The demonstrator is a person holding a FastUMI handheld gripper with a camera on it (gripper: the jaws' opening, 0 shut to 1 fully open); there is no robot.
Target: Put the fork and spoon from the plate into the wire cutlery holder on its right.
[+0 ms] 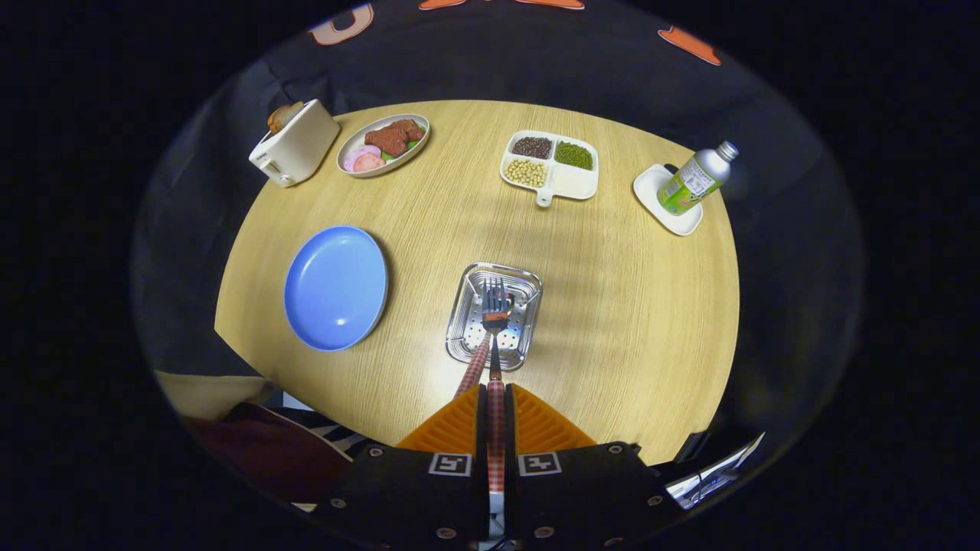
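My gripper (pixel 496 394) is shut on a red-checked handle that runs straight ahead between its fingers. That handle appears to belong to the fork (pixel 495 295), whose tines hang over the metal cutlery holder (pixel 528 287) just beyond the fingertips. A second red-checked handle, the spoon (pixel 475 363), leans out of the holder toward the left finger, with its head down inside. The blue plate (pixel 335 287) lies left of the holder with nothing on it.
On the round wooden table (pixel 628 306), farther back, stand a white toaster (pixel 295 144), a dish of meat and vegetables (pixel 383 144), a divided tray of beans (pixel 550 164) and a bottle (pixel 695 180) on a small white plate. A person's sleeve (pixel 260 448) is near left.
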